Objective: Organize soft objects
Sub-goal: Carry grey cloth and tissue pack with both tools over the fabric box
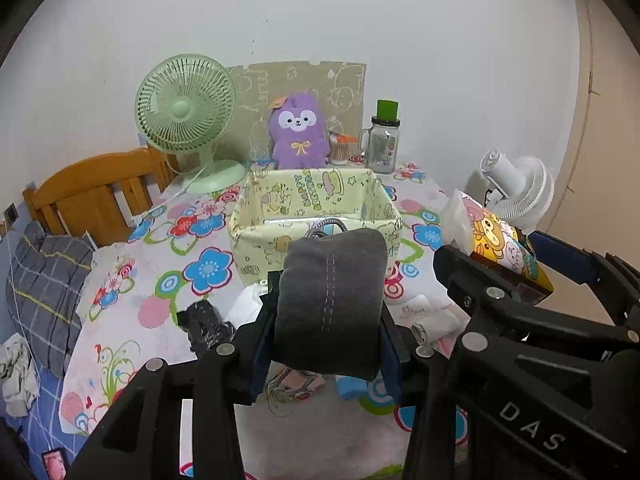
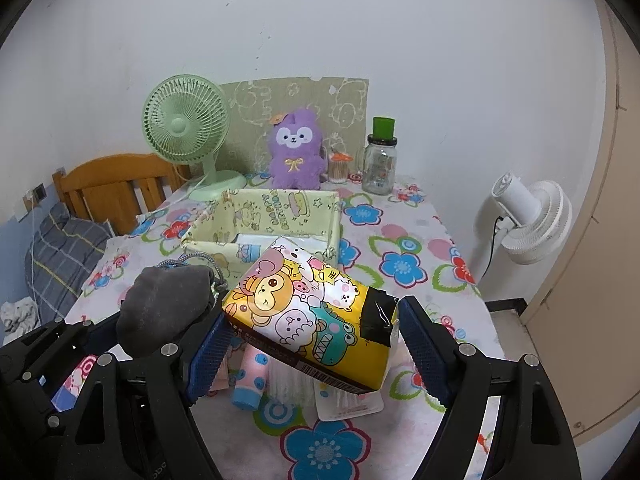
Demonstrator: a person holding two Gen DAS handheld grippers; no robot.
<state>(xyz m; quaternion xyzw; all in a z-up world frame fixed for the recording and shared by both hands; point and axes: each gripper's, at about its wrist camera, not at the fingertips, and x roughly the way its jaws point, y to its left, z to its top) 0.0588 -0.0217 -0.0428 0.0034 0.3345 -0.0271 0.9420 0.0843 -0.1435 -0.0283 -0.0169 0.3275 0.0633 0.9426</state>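
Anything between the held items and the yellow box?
Nothing visible. The grey pouch in the left gripper and the tissue pack in the right gripper both face the open box.

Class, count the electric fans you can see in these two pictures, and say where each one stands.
2. The green fan stands at the table's back left, beside the purple plush. The white fan stands off the table's right edge. Others may be hidden.

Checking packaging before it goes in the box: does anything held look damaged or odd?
Yes. The yellow cartoon tissue pack in the right tool has black tape patched over one end, where white tissue pokes out. The grey pouch in the left tool looks intact.
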